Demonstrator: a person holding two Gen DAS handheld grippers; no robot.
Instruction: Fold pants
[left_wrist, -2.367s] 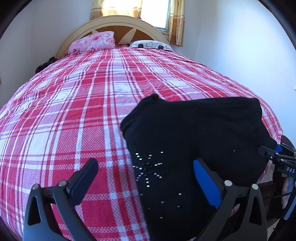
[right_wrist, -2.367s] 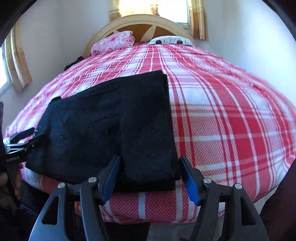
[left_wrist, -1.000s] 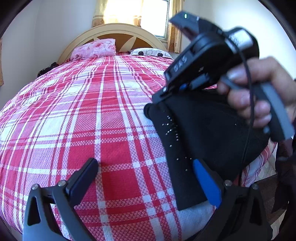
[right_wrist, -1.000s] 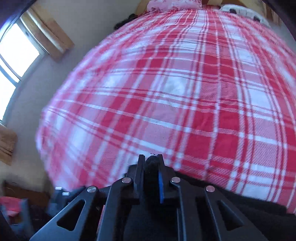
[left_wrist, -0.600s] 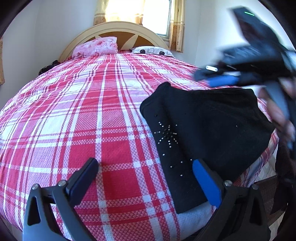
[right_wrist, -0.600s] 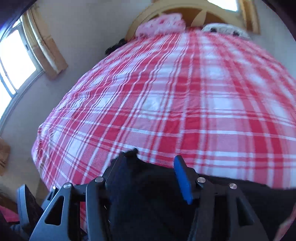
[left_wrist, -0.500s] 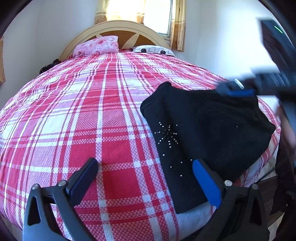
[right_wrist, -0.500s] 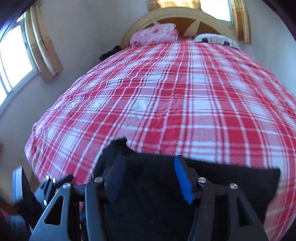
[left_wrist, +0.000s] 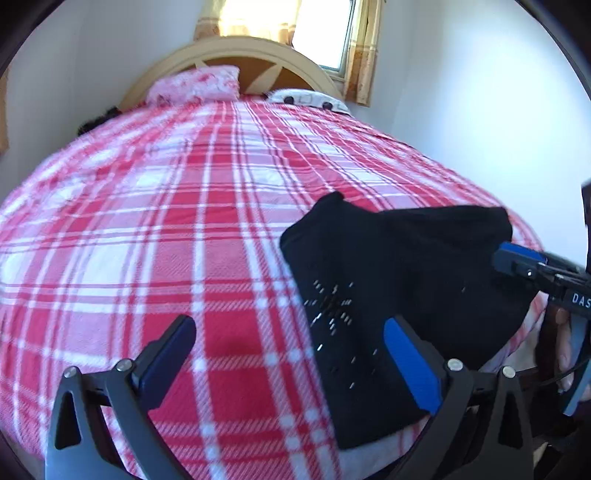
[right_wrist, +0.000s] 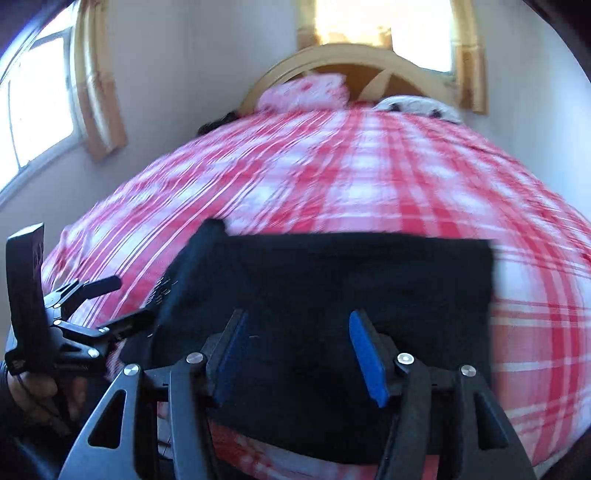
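While its blue-padded jaws stand apart with nothing pinched between them, the right gripper (right_wrist: 301, 350) hangs over the black pants (right_wrist: 351, 291), the cloth lying below the pads rather than gripped. The left gripper (left_wrist: 291, 363) is spread wider and holds nothing; its right pad overlaps the near edge of the pants (left_wrist: 399, 280) in its own view, its left pad sits over bare bedspread. The pants lie folded into a flat dark block at the near right corner of the bed, a small starburst of shiny studs (left_wrist: 332, 306) facing up. The red and white plaid bedspread (left_wrist: 177, 229) covers the bed. At the curved wooden headboard (left_wrist: 236, 51) rest a pink floral pillow (left_wrist: 195, 86) and a white patterned pillow (left_wrist: 306, 99).
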